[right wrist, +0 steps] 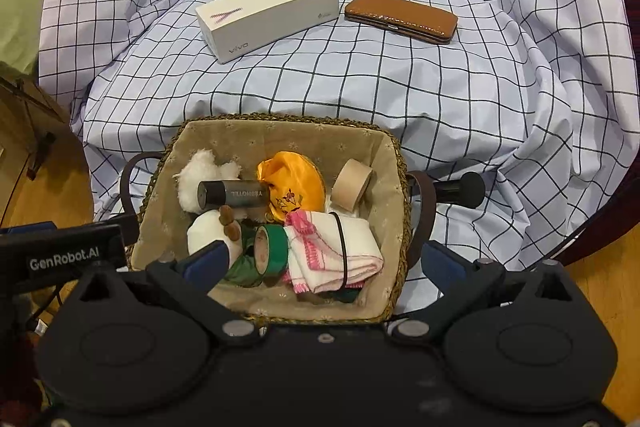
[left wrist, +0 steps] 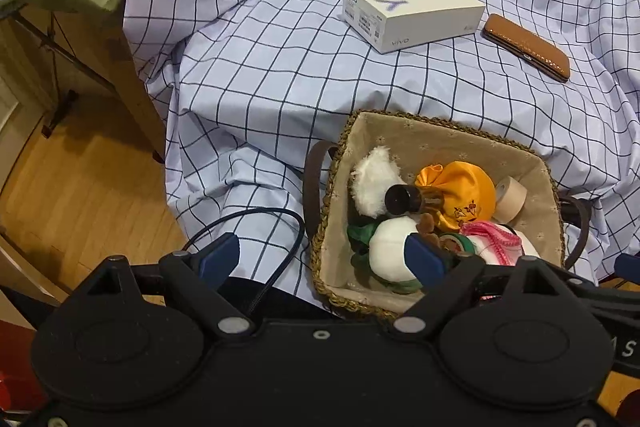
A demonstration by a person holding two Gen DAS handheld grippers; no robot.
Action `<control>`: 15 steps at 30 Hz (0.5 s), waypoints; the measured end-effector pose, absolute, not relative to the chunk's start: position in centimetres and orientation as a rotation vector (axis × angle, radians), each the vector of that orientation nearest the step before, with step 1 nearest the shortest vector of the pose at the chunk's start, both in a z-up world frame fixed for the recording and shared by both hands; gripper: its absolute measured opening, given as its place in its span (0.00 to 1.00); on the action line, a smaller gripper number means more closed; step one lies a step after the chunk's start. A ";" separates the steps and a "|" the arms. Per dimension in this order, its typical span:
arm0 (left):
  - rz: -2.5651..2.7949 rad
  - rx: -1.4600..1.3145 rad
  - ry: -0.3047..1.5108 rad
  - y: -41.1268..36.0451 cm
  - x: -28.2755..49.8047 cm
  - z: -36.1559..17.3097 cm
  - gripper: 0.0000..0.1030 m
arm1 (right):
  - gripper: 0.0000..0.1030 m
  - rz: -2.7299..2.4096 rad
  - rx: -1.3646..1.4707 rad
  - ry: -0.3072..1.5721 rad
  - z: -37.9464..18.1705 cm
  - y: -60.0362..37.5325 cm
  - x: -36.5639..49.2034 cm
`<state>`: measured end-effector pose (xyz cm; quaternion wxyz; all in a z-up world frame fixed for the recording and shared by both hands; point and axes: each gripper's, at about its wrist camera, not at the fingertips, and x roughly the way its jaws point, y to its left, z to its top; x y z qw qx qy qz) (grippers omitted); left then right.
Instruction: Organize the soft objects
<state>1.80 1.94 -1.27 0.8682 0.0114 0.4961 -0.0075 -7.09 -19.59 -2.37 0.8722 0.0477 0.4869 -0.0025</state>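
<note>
Because the checked cloth drapes in loose folds over what is probably a tabletop, any soft thing set down there needs a flat patch, and the broadest one lies between the basket and the white phone box. The woven basket sits at the near edge of that surface, its lined walls sloping inward, and it holds soft and hard things mixed: a white plush toy, an orange satin pouch, and a white cloth with pink stitching bound by a dark band, beside a grey cylinder, a beige tape roll and a green tape roll. This fits either a sorting underway or a finished gathering, so I judge no further.

Any pick from the basket should come straight down, pinching fabric only, since the cylinder rests across the plush and pouch and would roll.

The right gripper hovers over the basket's near rim, fingers spread wide, holding nothing. The left gripper hangs at the basket's left side, likewise wide apart and empty.

Open room lies left and beyond; a brown leather case sits just beside the box, and a dark handle juts near the basket's right.
</note>
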 end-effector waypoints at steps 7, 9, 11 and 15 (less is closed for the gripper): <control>-0.046 0.066 1.016 1.4 1.2 -1.0 0.84 | 1.00 -0.011 0.106 1.013 -2.1 -19.9 -7.5; -0.046 0.066 1.010 1.5 1.1 -0.9 0.84 | 1.00 -0.014 0.104 1.014 -2.0 -19.8 -7.5; -0.048 0.058 1.009 1.7 1.1 -0.9 0.84 | 1.00 -0.013 0.101 1.014 -1.9 -19.8 -7.7; -0.043 0.055 1.019 1.9 1.1 -1.0 0.84 | 1.00 -0.012 0.092 1.012 -1.8 -19.7 -7.7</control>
